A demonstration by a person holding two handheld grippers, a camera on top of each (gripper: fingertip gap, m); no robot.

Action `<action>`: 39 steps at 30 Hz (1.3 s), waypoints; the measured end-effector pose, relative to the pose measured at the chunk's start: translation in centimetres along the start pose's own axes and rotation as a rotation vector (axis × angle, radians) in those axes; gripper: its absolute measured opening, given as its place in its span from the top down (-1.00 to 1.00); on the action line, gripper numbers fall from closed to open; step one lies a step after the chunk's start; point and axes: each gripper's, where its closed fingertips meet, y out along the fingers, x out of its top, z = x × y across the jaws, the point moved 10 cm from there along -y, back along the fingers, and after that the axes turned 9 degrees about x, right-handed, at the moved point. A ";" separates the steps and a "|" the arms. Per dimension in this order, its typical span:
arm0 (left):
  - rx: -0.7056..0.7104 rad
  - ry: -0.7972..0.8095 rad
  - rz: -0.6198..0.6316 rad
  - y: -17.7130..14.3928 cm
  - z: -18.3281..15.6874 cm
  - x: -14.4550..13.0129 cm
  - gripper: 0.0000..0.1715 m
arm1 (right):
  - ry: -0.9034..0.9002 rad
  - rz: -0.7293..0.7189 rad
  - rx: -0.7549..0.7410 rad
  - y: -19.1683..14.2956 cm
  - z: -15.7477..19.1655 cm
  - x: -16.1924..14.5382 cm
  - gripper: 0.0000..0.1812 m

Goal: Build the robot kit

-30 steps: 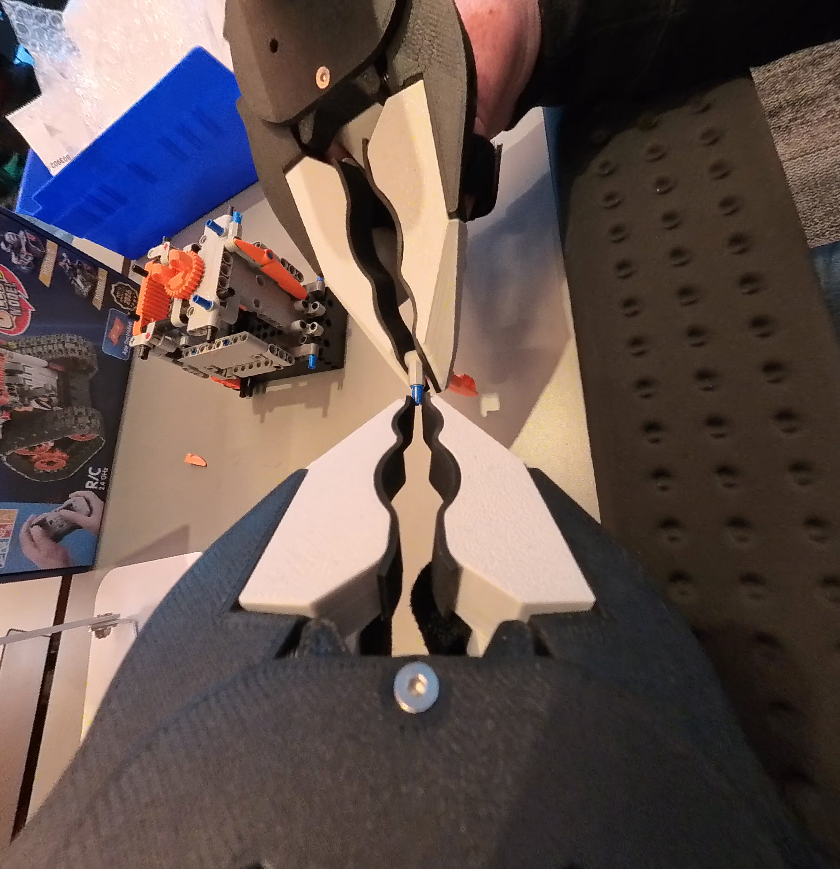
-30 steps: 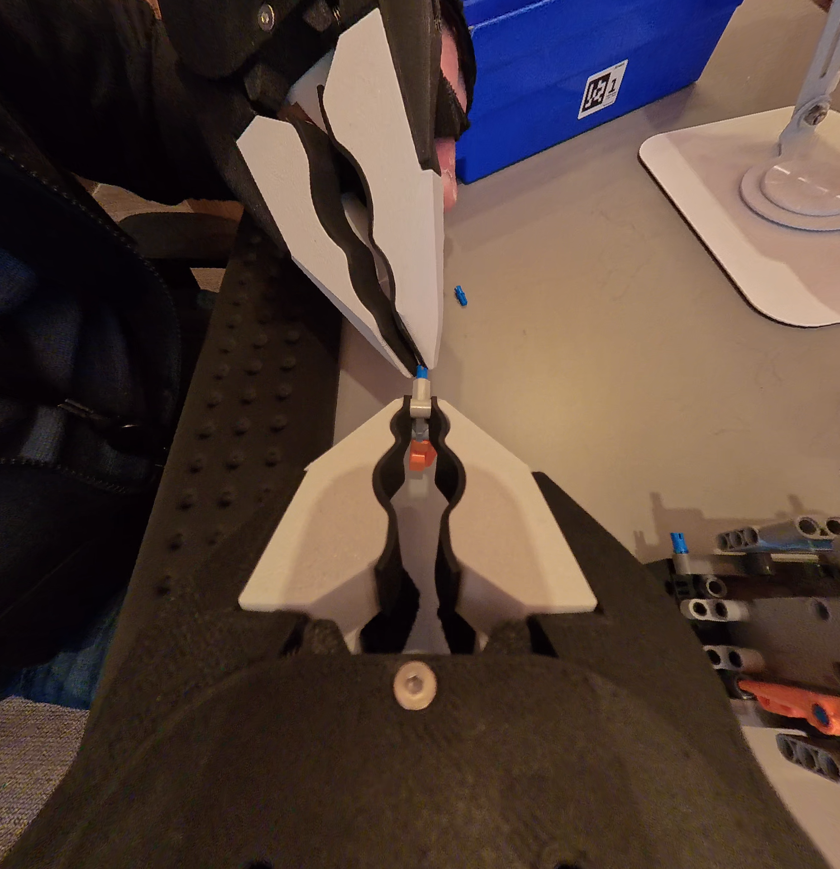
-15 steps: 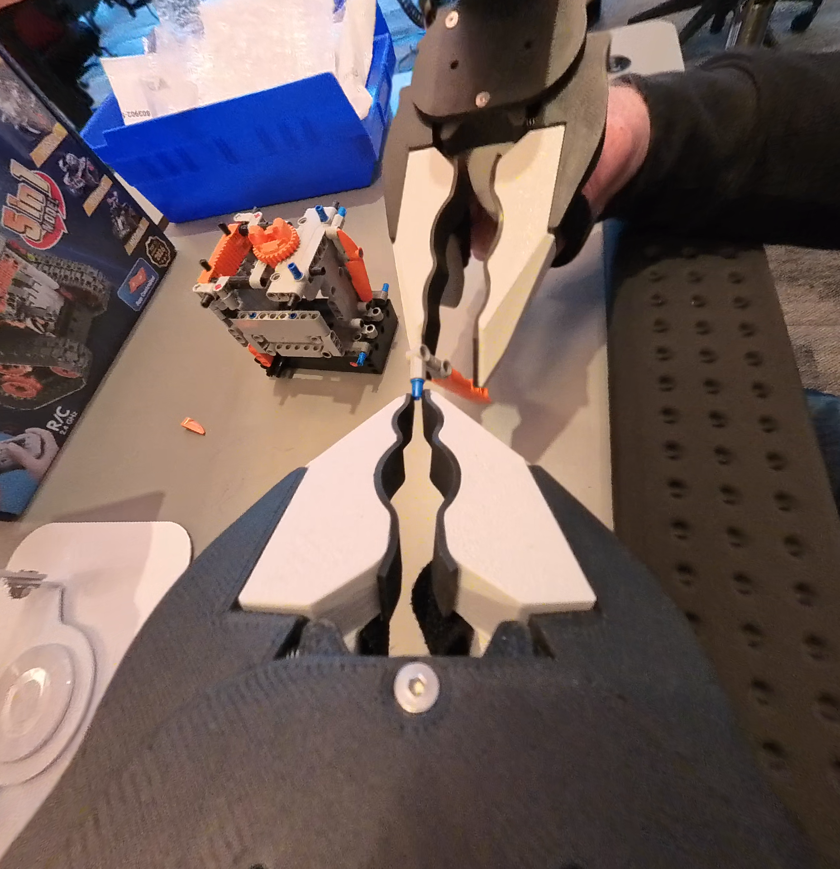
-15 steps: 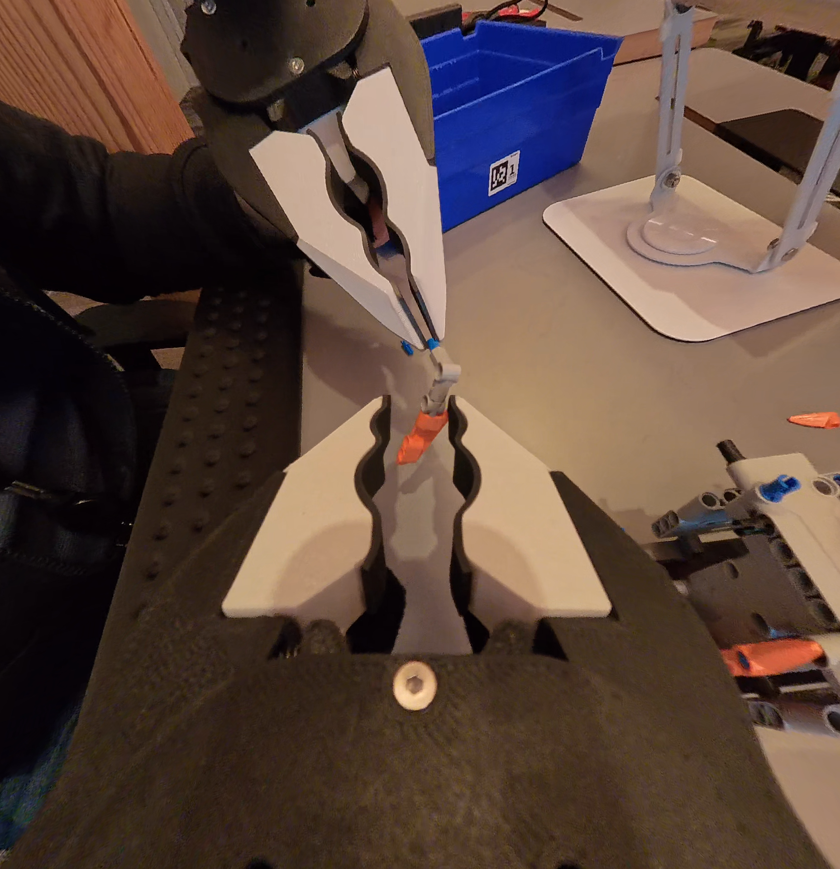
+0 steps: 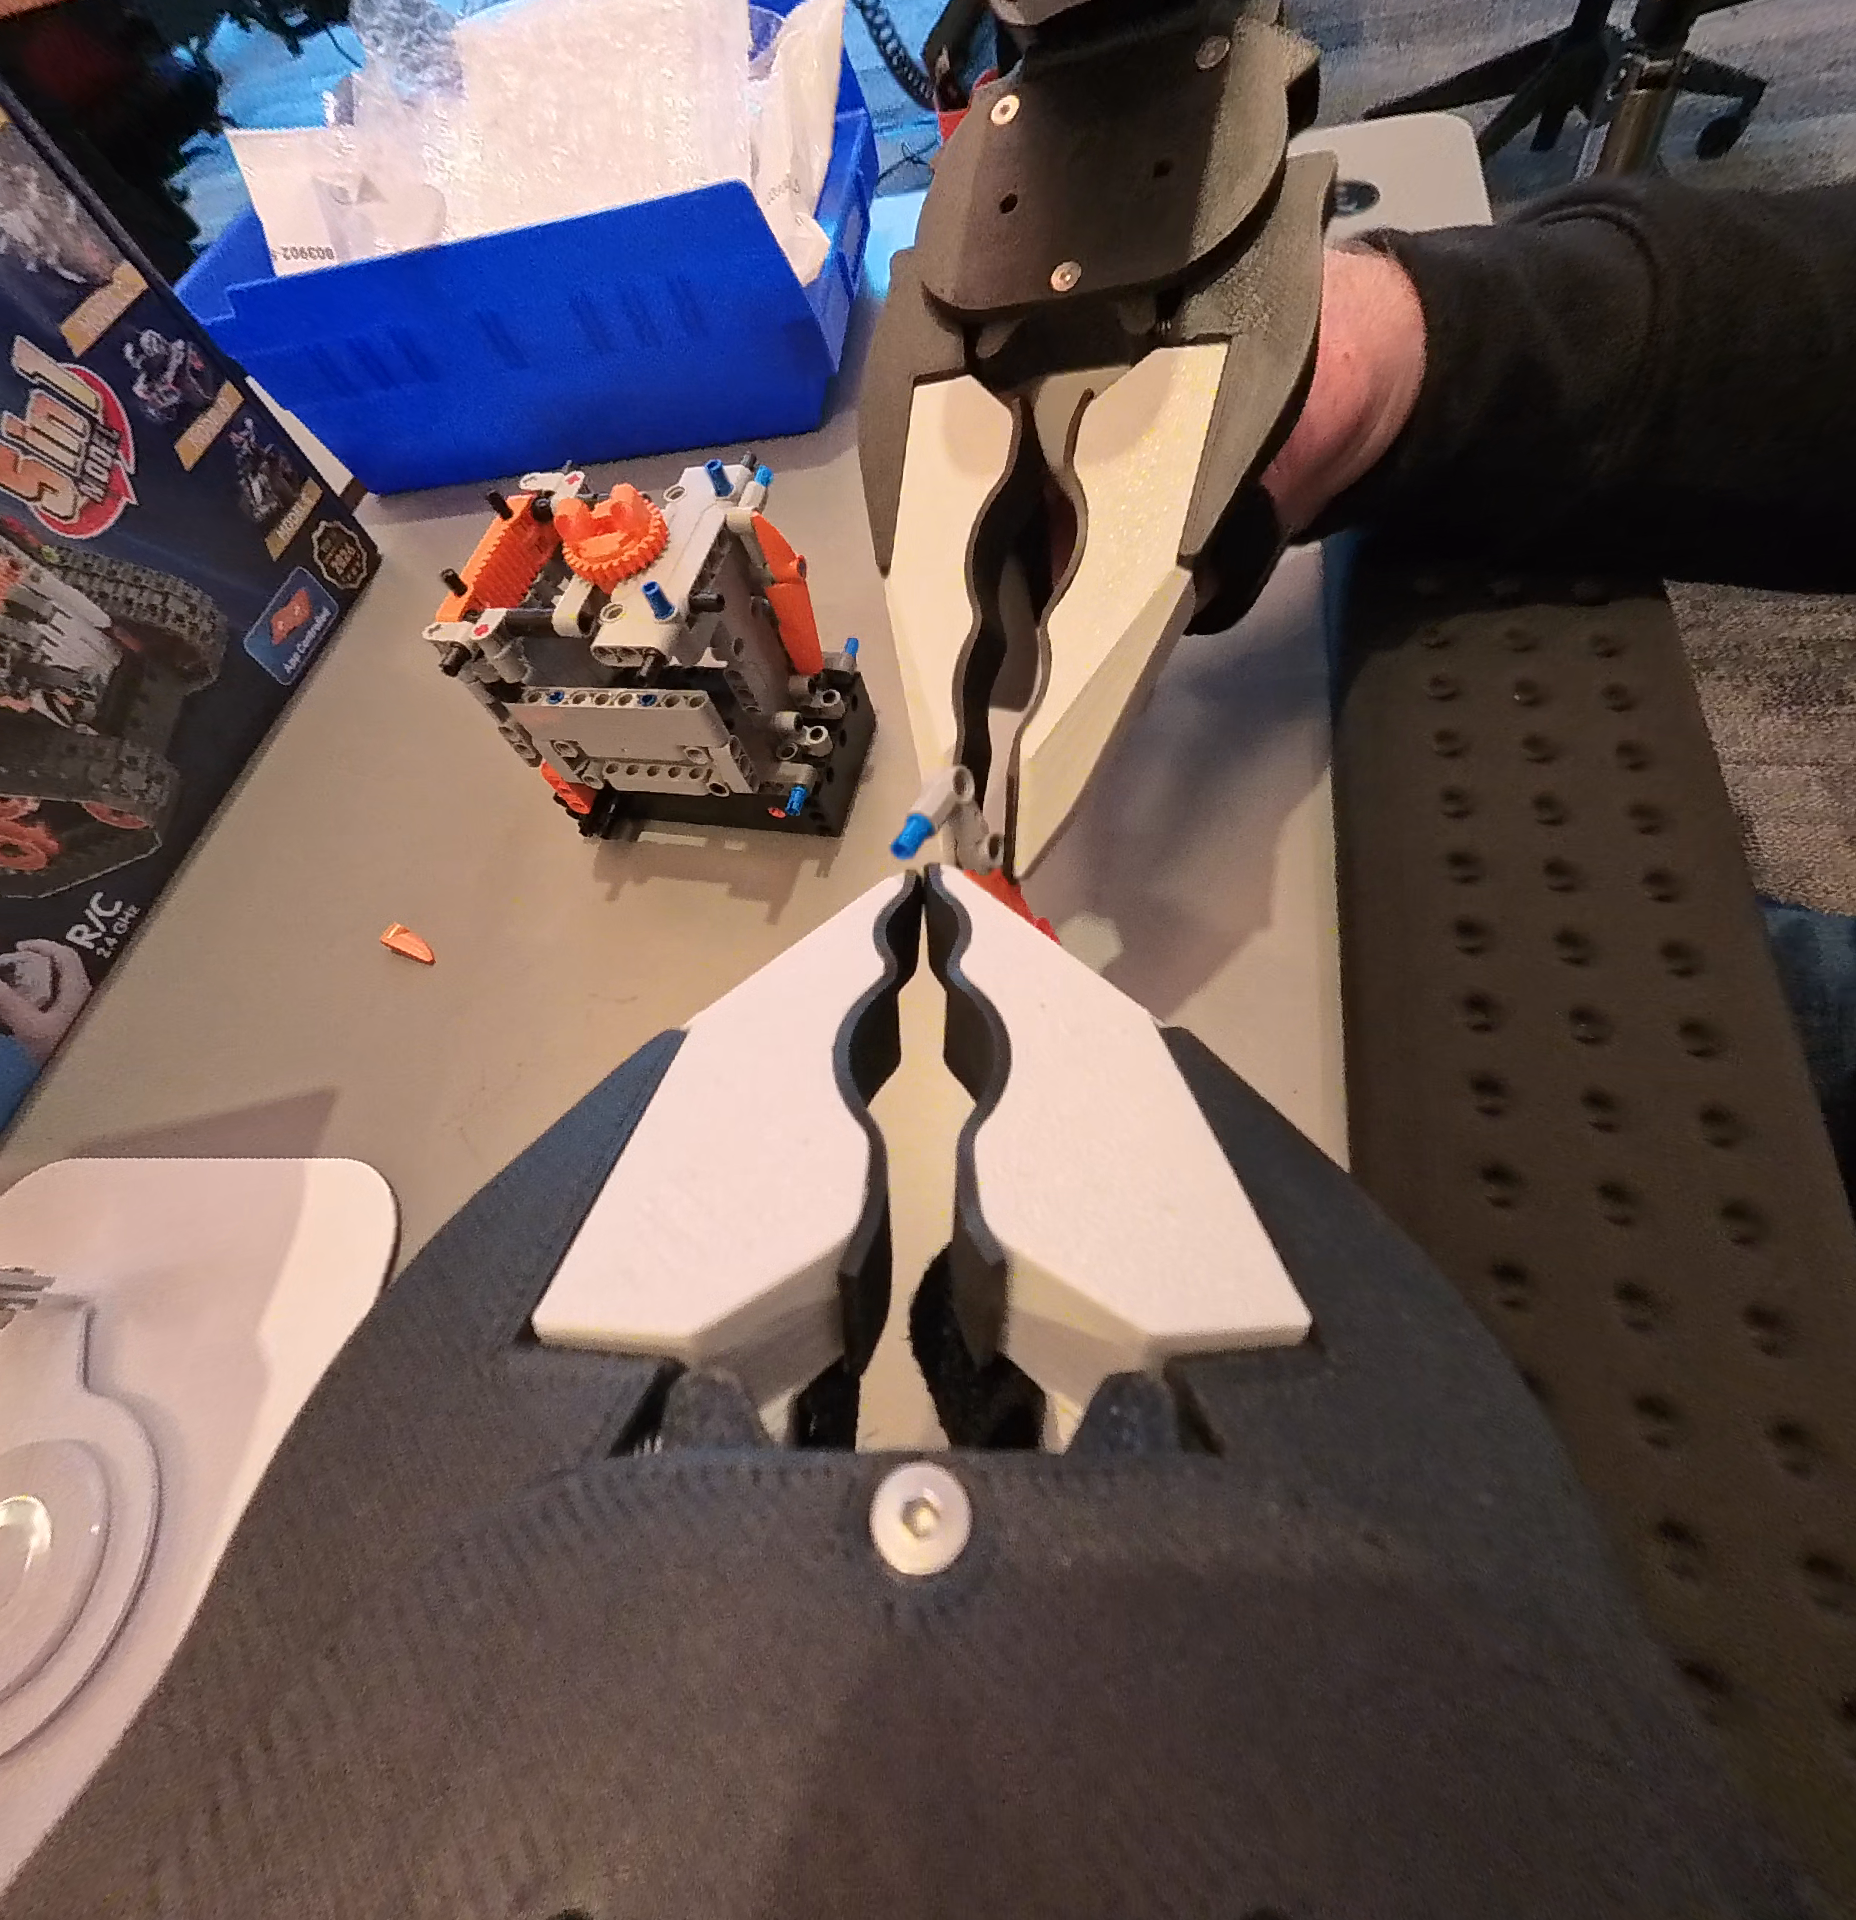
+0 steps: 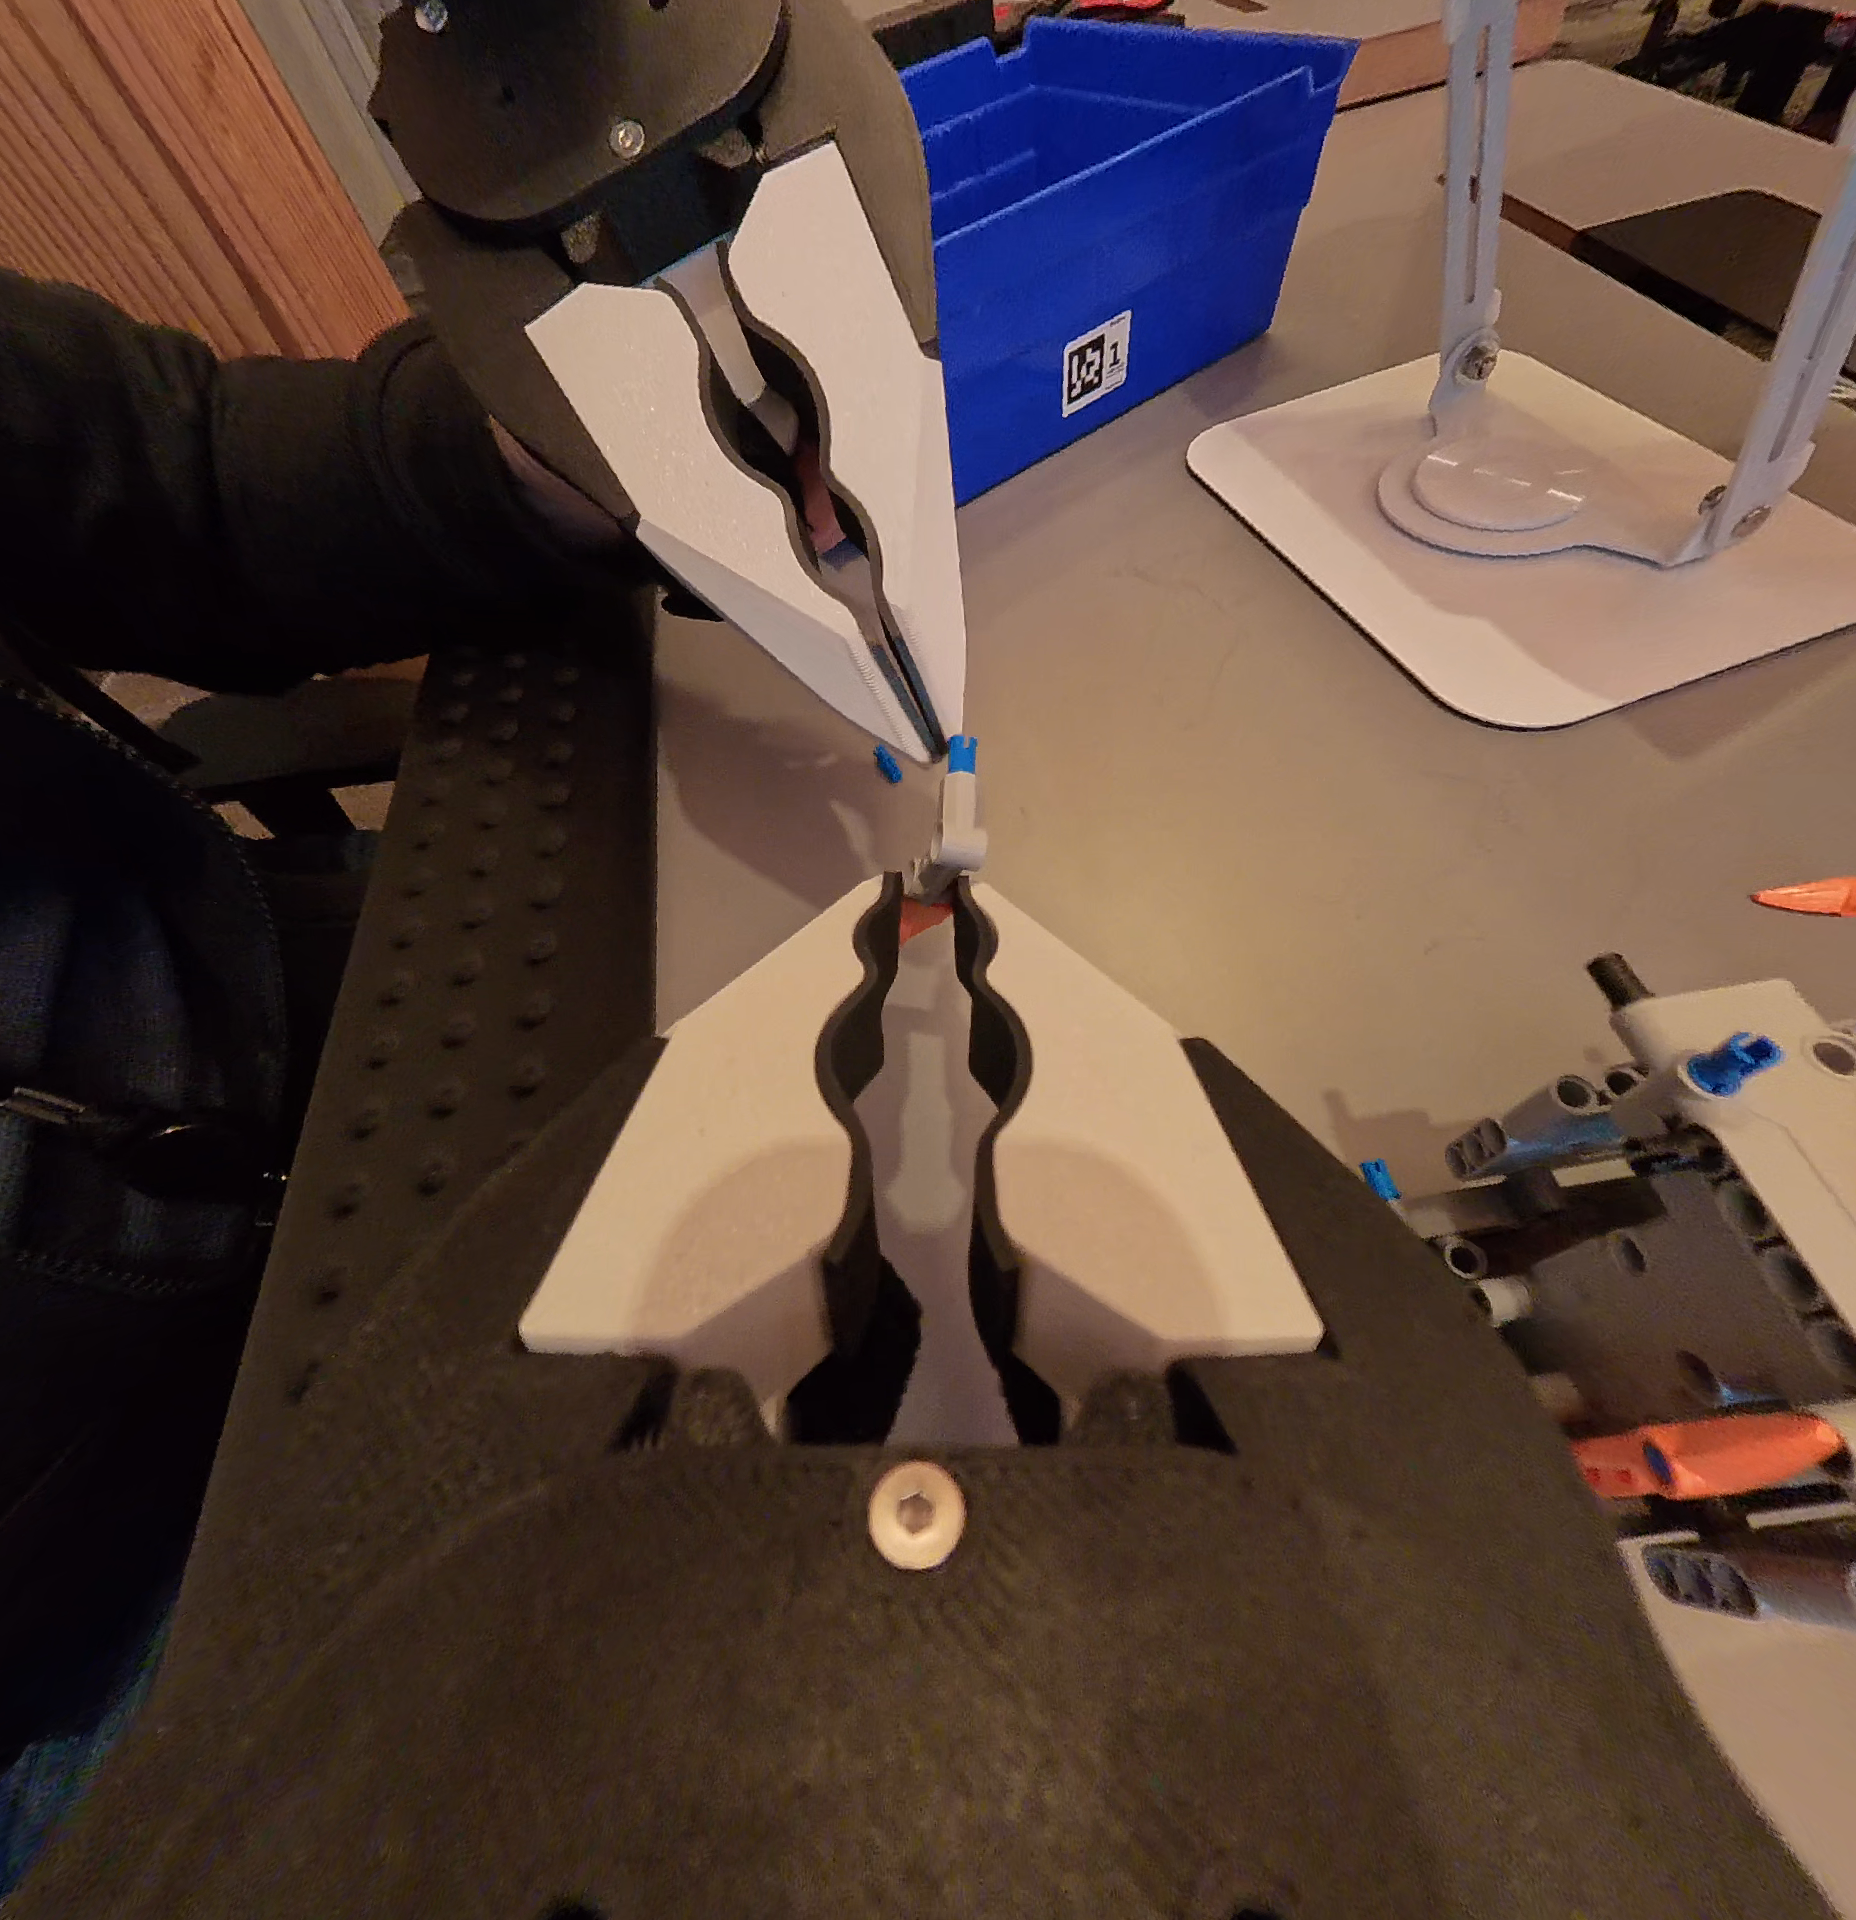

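My right gripper [image 6: 929,891] is shut on a small brick part: a grey connector [image 6: 960,821] with a blue pin [image 6: 962,753] at its far end and an orange piece [image 6: 919,920] between the jaws. My left gripper [image 5: 922,883] is shut, with nothing between its tips. Its tips sit just beside the blue pin's end [image 5: 911,834]. The two grippers point at each other, tip to tip, above the grey table. The right gripper also shows in the left wrist view [image 5: 997,831], and the left gripper in the right wrist view [image 6: 936,740].
A half-built orange, grey and white brick model [image 5: 654,665] stands on the table [image 5: 280,831]; it also shows in the right wrist view [image 6: 1734,1247]. There is also a blue bin [image 5: 550,322], a printed box [image 5: 93,623], a white stand base [image 6: 1526,540], loose orange piece [image 5: 408,943], loose blue pin [image 6: 886,764] and a black dimpled pad [image 5: 1578,1039]. My left and right fingertips are right by each other.
The left gripper has come off the blue pin, which now tilts free beside its tips. Both grippers have lifted and levelled. The right gripper, open half a second ago, has shut again on the part.
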 end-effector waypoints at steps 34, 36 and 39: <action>0.009 -0.073 -0.099 -0.6 0.7 0.4 0.97 | 0.059 -0.095 0.062 -0.6 -0.3 0.3 0.82; 0.013 -0.092 -0.093 -0.6 1.0 0.3 0.97 | 0.073 -0.100 0.060 -0.7 -0.4 0.2 0.78; 0.016 -0.118 -0.086 -0.5 1.3 0.0 0.97 | 0.075 -0.097 0.039 -0.9 -0.5 0.2 0.77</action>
